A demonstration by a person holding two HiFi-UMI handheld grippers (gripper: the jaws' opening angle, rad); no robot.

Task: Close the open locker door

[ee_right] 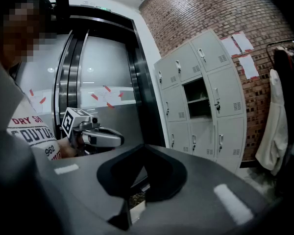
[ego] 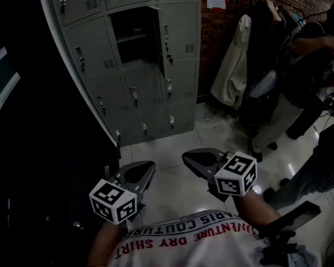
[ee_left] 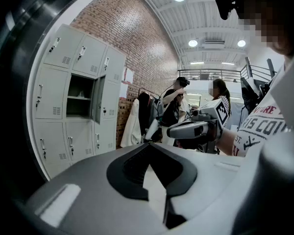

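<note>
Left gripper (ego: 134, 175) and right gripper (ego: 204, 162), both with jaws pressed together on nothing, held low and close before the person's chest, tips pointing towards the locker bank (ego: 94, 88); the two lie side by side, just apart, neither touching any object. The open locker door (ego: 156, 38) belongs to the middle column, second row from the top; it stands out from the bank into the room, long axis vertical, apparently hinged at its right edge with the free edge projecting towards the grippers, exposing the dark shelved compartment (ego: 131, 35) to its left. The door lies well ahead of and above both grippers, roughly between their lines; the left gripper sits more nearly beneath it, while the right gripper stands on the side of the door's outer face, so it is judged the better placed to swing the free edge leftwards and home. Bare tiled floor (ego: 172, 143) gives open room for the approach; a hung coat (ego: 234, 65) and a standing person (ego: 292, 88) occupy the right, well apart from the door; a dark wall bounds the left.
</note>
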